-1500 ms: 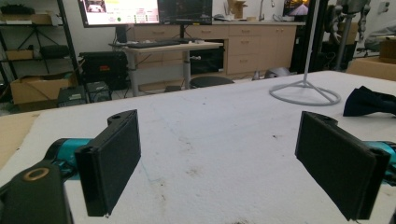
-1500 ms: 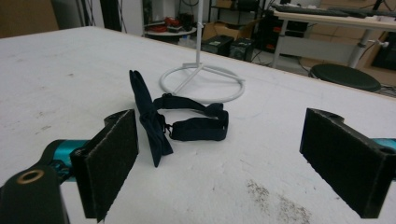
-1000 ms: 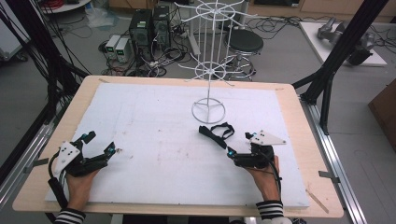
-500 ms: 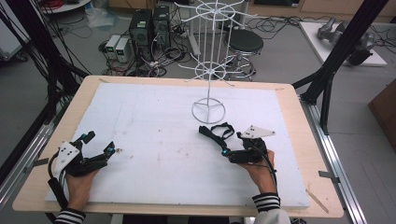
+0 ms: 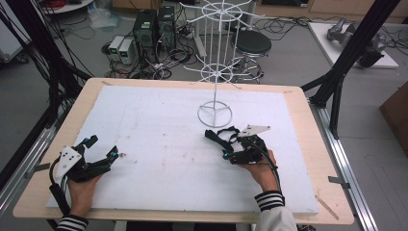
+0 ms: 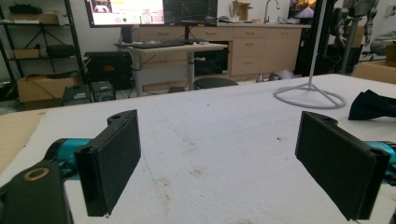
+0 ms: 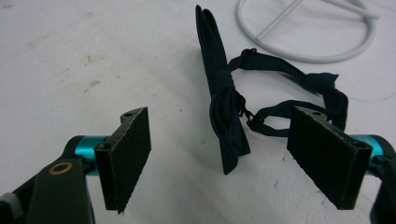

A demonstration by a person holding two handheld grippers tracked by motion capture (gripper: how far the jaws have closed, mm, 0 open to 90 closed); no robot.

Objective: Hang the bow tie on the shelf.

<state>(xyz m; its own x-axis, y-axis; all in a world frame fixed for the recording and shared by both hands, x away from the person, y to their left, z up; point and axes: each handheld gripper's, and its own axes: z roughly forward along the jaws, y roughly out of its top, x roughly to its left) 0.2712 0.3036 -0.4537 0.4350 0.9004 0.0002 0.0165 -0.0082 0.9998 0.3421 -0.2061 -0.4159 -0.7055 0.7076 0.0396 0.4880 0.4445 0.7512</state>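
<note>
Right gripper (image 7: 219, 158) is being held released, jaws just closing in slightly, pads clear of the bow tie (image 7: 224, 107) lying between and just ahead of them. Bow tie's long axis is being seen running along the jaw direction, one end toward the gripper, the other pointing away toward the far edge; its strap (image 7: 299, 88) is looping off toward the right-hand pad. In the high view the bow tie (image 5: 219, 136) is lying right of the board's centre, just beside the wire stand's ring base (image 5: 214, 114) on its near side. Open foam board (image 5: 159, 125) is being left to the left and toward the near edge. Left gripper (image 5: 98, 151) is being held released near the near-left corner, nothing between the jaws.
</note>
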